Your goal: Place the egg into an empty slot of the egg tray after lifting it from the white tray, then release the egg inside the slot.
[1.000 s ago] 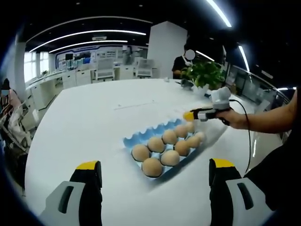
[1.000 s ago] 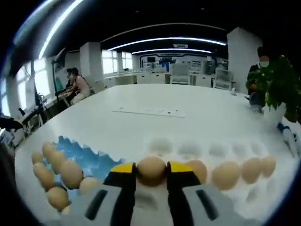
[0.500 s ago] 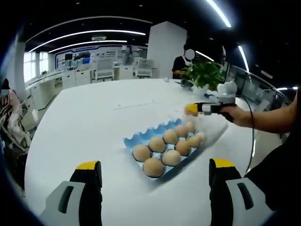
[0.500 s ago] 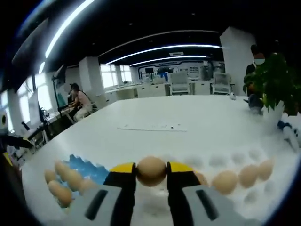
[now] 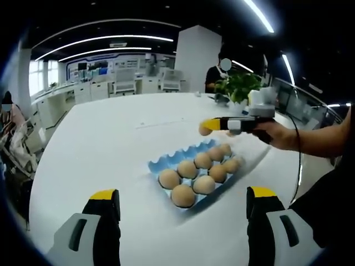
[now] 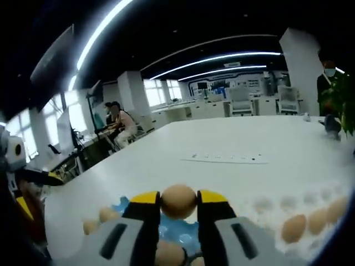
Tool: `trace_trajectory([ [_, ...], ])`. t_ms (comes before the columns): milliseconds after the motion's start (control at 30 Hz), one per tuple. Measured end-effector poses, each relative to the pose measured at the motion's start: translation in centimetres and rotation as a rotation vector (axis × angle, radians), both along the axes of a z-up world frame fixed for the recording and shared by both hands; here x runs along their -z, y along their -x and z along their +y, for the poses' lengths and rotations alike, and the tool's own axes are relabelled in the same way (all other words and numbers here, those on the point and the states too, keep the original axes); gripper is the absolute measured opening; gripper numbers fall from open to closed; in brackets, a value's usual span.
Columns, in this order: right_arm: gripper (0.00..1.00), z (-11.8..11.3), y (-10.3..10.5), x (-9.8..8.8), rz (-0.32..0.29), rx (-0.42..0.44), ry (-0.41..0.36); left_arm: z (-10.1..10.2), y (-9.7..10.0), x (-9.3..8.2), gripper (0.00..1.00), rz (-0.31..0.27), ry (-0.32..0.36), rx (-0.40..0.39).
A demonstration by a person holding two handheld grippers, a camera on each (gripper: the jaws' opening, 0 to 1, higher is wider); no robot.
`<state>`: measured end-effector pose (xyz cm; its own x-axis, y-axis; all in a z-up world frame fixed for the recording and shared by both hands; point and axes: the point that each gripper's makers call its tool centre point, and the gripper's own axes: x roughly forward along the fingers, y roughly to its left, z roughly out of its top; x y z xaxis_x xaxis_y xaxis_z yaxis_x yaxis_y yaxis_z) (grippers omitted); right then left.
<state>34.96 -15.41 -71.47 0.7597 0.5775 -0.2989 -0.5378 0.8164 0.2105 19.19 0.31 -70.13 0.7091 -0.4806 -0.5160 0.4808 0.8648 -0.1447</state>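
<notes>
The left tongs (image 5: 180,208) are held apart, idle above the bench (image 5: 100,144). The egg (image 6: 178,200), clamped in the right tongs (image 6: 178,204), has been carried off the white tray (image 6: 310,213) and now hangs over the blue egg tray (image 5: 191,172); lowering into an empty slot remains.

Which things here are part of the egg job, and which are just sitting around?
Part of the job:
- brown egg clamped in the right gripper
- blue egg tray, partly filled
- white tray holding more eggs

Just lying about:
- green potted plant
- flat white strip on the white table
- left gripper, open and idle
</notes>
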Motion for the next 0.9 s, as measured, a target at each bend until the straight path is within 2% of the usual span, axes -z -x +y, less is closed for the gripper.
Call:
trace_trajectory([
  [200, 0.25, 3.5, 0.5, 0.3, 0.009, -0.069, -0.002, 0.1, 0.0, 0.0, 0.95, -0.002, 0.003, -0.004],
  [567, 0.25, 8.3, 1.2, 1.6, 0.032, -0.170, 0.019, 0.4, 0.2, 0.4, 0.95, 0.006, 0.005, -0.014],
  [900, 0.25, 11.7, 1.6, 3.4, 0.053, -0.250, 0.063, 0.9, 0.2, 0.5, 0.95, 0.009, 0.008, -0.027],
])
